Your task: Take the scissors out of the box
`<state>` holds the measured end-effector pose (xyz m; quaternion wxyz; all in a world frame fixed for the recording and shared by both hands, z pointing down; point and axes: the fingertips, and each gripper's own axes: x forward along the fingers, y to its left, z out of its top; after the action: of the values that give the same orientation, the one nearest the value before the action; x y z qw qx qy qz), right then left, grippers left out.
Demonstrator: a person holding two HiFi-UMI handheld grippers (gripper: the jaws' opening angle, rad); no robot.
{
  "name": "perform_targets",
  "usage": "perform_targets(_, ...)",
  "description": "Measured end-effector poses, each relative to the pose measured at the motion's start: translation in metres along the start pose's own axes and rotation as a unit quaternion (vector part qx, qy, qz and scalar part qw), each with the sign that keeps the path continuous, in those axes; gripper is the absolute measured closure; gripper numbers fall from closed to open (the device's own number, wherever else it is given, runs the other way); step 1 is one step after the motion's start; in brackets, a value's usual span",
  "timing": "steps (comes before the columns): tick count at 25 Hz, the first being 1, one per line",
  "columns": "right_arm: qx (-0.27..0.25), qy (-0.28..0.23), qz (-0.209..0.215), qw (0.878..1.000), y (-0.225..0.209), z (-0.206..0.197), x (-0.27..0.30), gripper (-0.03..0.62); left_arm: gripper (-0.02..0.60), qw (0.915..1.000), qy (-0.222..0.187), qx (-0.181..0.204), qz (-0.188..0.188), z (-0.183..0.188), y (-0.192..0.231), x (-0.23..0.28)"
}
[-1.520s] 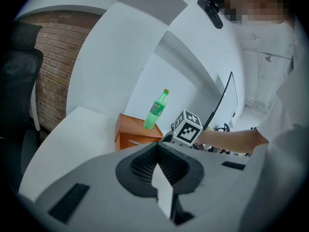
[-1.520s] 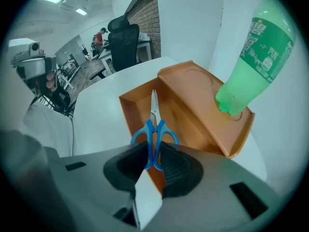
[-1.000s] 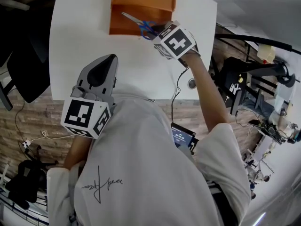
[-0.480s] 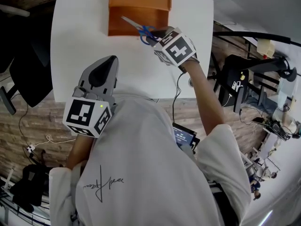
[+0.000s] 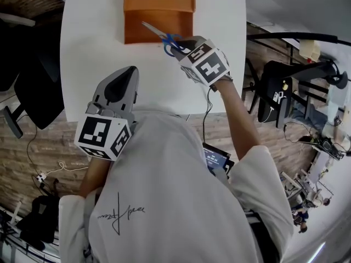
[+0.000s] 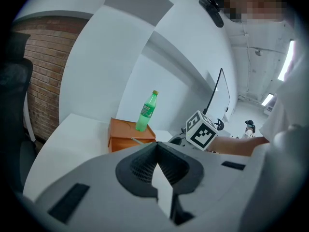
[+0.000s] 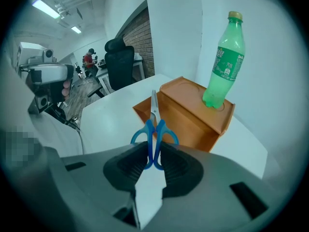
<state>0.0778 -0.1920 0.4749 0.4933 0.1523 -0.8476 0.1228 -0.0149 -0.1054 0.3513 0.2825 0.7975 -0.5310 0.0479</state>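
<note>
My right gripper [image 7: 153, 162] is shut on the blue handles of the scissors [image 7: 154, 129], whose closed steel blades point up and away toward the orange box [image 7: 193, 115]. In the head view the scissors [image 5: 159, 34] hang in front of the orange box [image 5: 156, 10], blades aimed up-left, held by the right gripper [image 5: 178, 44] just off the box's near face. My left gripper [image 5: 122, 86] rests low over the near table edge, jaws together with nothing between them; in the left gripper view it [image 6: 155, 146] points at the box [image 6: 126, 134].
A green plastic bottle [image 7: 223, 62] stands upright on top of the box; the bottle [image 6: 147, 111] also shows in the left gripper view. The white table [image 5: 93, 53] spreads out left of the box. Chairs, cables and equipment lie on the floor around the table.
The right gripper with the scissors has drawn slightly back from the box toward me and rolled a little. The left gripper has stayed put.
</note>
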Motion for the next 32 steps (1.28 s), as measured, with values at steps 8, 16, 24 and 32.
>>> perform_targets(8,0.022,-0.027,-0.01,0.999,0.004,0.001,-0.014,0.503,0.578,1.0,-0.002,0.003,0.004,-0.001,-0.002,0.0)
perform_targets(16,0.048,-0.057,-0.013,0.997,0.012,0.001,-0.025,0.503,0.578,1.0,-0.001,0.0,0.002,-0.002,-0.004,0.003)
perform_targets(24,0.07,-0.085,-0.027,0.994,0.019,0.002,-0.035,0.503,0.578,0.9998,0.001,0.022,0.001,0.0,-0.005,0.003)
perform_targets(32,0.086,-0.104,-0.031,0.99,0.026,-0.002,-0.045,0.503,0.578,0.9997,0.006,0.023,-0.003,-0.004,-0.008,0.006)
